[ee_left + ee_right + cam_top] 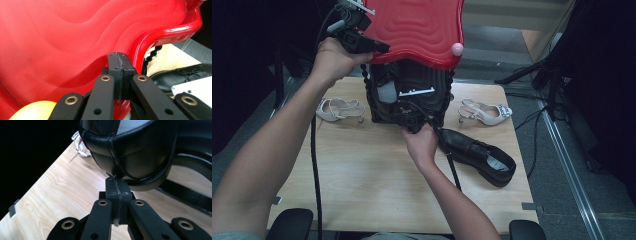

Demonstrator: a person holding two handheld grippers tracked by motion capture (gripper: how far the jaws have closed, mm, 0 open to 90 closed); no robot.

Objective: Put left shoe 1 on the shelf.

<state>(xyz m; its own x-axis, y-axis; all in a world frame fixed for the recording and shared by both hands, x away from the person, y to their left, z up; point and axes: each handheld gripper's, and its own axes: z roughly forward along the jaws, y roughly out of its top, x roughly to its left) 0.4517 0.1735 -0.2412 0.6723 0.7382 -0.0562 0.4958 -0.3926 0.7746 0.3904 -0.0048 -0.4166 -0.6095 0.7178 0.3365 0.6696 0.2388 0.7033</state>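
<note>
A glossy red lid (pixel 422 25) is tilted up over a black container (pixel 382 107) at the table's back middle. My left gripper (pixel 384 48) is shut, and its tip (pixel 121 56) rests against the rim of the red lid (pixel 75 37), with nothing showing between the pads. My right hand (pixel 422 142) reaches to the container's front. My right gripper (pixel 117 182) is shut on the heel seam of a black leather shoe (pixel 135 152), which hangs above the wooden table (pixel 65 195). A second black shoe (pixel 477 156) lies on the table beside that hand.
A pale heeled sandal (pixel 339 110) lies left of the container and another (pixel 484 112) lies to its right. A black beaded cord (pixel 150 58) runs along the container's rim. A yellow ball (pixel 32 111) sits low in the left gripper view. Cables trail across the table (pixel 362 190).
</note>
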